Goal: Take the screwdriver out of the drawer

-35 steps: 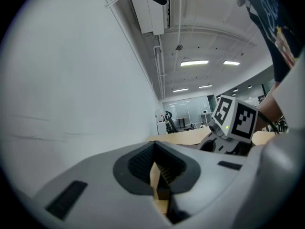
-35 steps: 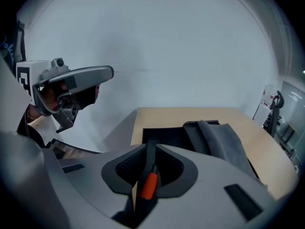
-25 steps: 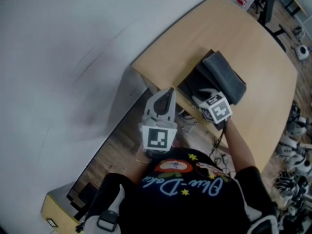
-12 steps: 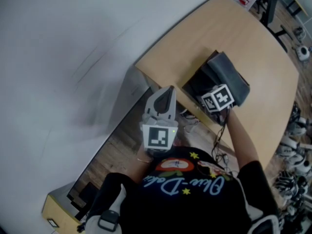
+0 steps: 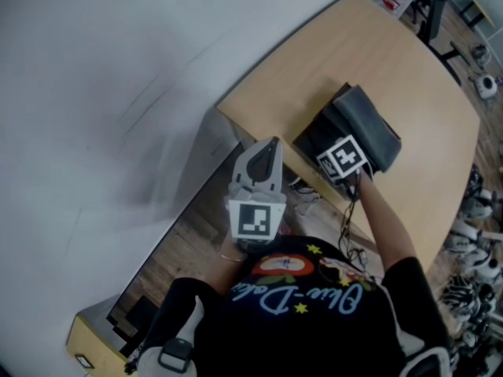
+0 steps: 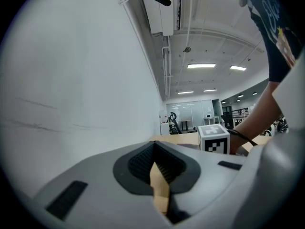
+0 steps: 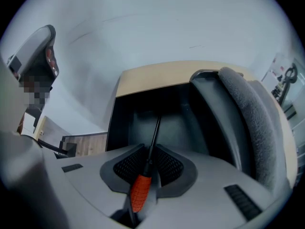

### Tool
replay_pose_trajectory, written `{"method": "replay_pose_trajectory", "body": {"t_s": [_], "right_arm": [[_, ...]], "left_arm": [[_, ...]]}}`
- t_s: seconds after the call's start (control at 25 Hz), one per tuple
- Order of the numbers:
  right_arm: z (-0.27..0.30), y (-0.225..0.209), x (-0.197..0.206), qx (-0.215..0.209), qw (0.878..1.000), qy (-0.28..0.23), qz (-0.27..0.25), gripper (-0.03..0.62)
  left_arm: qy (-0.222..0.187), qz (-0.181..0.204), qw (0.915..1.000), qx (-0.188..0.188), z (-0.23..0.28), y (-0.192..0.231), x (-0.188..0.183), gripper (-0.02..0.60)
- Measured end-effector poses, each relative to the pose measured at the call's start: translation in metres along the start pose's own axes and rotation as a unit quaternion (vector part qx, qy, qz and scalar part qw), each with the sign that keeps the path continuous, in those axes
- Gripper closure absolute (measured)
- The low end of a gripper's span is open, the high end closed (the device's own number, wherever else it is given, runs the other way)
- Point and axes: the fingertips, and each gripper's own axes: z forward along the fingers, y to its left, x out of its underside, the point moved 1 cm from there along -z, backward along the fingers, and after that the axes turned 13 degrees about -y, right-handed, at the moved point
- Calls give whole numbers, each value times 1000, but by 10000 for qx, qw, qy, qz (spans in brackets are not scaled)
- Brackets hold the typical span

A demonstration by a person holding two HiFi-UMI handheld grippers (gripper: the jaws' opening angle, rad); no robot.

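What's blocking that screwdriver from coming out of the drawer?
Nothing visible. The right gripper is shut on the screwdriver, whose shaft points into the open drawer. The grey padded piece stands to one side, not over it.

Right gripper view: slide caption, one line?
Right hand-held gripper shut on the orange-handled screwdriver, its shaft pointing into the open drawer.

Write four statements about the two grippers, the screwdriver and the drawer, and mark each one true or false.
1. The right gripper is shut on the orange-handled, black-shafted screwdriver. True.
2. The screwdriver's shaft points away from the dark open drawer. False: it points into the drawer.
3. The left gripper holds a tool. False: its jaws are together with nothing between them.
4. The left gripper is apart from the drawer. True.
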Motion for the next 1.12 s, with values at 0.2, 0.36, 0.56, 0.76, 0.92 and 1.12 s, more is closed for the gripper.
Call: {"method": "replay_pose_trajectory", "body": {"t_s": [0.2,0.36,0.56,0.76,0.92,1.12], "right_arm": [[1,1,0,12,9996,-177,238,533],[0,2,0,-7,9985,-289,473,546],[-7,2,-3,131,9972,-541,504,548],[-22,0,-11,186,9925,-949,752,549],[-34,-3,-17,289,9866,-1289,953,549],[-49,-10,-20,457,9757,-1761,1223,549]], "left_arm": [[36,-2,10000,8,1,0,0,581],[5,32,10000,27,1,0,-3,581],[-1,43,10000,18,1,1,-3,581],[41,51,10000,68,4,-2,-3,581],[-6,122,9998,153,9,-5,-6,581],[94,163,9995,263,14,-9,-5,581]]}}
